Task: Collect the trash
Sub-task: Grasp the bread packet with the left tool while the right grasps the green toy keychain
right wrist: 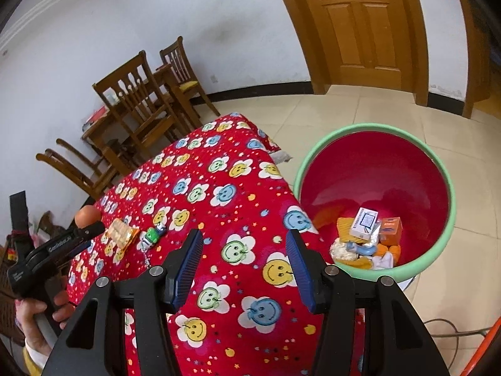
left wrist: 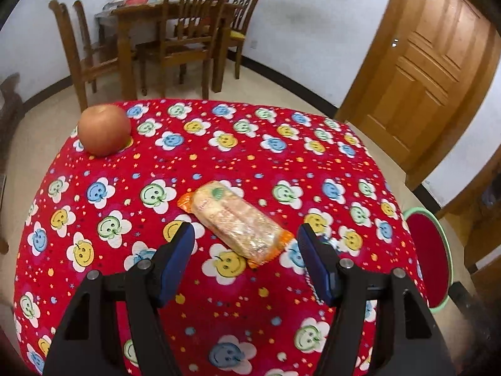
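A clear snack wrapper with orange ends (left wrist: 236, 221) lies on the red smiley-flower tablecloth (left wrist: 219, 297). My left gripper (left wrist: 245, 235) is open just in front of it, fingers on either side of its near end, empty. The wrapper also shows in the right wrist view (right wrist: 122, 232). My right gripper (right wrist: 244, 244) is open and empty over the table's right part. A red bin with a green rim (right wrist: 375, 172) stands on the floor to the right, with several pieces of trash (right wrist: 366, 238) inside. The left gripper's body (right wrist: 53, 250) is held by a hand at the far left.
An apple (left wrist: 104, 130) sits at the table's far left corner. A small green and white toy on a chain (right wrist: 152, 235) lies beside the wrapper. Wooden chairs and a table (left wrist: 175, 31) stand by the wall. A wooden door (right wrist: 353, 22) is behind the bin.
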The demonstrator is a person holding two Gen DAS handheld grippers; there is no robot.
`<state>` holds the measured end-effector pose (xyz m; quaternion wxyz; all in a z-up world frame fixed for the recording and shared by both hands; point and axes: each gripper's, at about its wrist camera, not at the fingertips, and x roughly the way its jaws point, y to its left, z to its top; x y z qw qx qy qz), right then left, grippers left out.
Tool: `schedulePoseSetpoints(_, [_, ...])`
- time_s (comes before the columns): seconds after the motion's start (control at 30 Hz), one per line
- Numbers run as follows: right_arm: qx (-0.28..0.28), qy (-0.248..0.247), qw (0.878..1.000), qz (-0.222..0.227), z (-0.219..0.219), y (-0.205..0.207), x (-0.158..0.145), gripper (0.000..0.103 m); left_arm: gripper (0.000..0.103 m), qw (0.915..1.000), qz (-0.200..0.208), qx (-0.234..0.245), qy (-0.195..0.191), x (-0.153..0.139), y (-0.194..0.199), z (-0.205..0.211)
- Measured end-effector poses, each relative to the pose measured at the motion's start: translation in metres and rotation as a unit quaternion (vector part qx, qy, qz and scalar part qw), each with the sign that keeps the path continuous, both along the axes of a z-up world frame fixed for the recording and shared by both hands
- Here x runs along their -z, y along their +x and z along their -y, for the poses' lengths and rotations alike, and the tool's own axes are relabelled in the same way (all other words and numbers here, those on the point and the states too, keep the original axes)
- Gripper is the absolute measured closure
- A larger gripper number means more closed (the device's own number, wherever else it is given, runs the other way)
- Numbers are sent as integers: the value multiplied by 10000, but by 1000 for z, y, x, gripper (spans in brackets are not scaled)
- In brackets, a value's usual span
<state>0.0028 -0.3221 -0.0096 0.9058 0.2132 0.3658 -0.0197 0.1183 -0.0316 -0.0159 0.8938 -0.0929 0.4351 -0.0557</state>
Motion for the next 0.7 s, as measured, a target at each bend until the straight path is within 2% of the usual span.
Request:
schedulePoseSetpoints(0.33, [-56,-15,9999,-110,-5,8,7,46,35,9995,-286,-156,10,23,24,5])
schedulePoseSetpoints(0.7, [-47,17,9998,-177,-3,12,12,46,35,9986,-512,-117,111,41,44,19])
